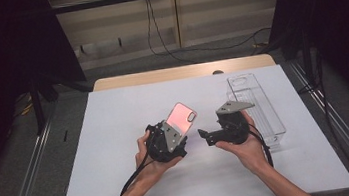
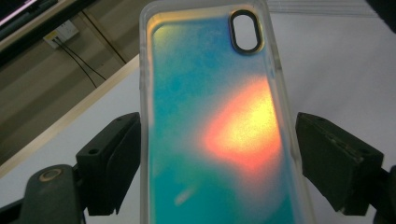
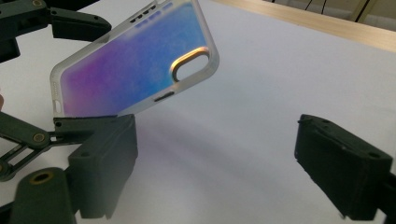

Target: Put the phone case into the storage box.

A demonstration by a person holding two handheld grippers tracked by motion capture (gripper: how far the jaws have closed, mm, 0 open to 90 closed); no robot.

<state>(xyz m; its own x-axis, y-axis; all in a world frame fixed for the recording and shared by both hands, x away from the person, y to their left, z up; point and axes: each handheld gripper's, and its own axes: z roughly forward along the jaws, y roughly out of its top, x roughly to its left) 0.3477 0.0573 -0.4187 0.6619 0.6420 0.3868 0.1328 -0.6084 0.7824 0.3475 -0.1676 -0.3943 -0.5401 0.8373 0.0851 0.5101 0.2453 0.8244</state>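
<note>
At centre of the high view, one iridescent phone case (image 1: 182, 117) is clamped by its long edges in the left gripper (image 1: 179, 135), lifted off the white table (image 1: 118, 150); right gripper (image 1: 205, 135) gapes empty beside it, handover apparently pending, clear tray (image 1: 260, 112) unfilled.

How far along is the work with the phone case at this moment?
Done: the phone case is off the white table, gripped across its width by the left gripper. In hand: the right gripper faces it with open jaws and nothing between them. Left: a likely handover or placing, perhaps in the clear tray, which looks empty.
</note>
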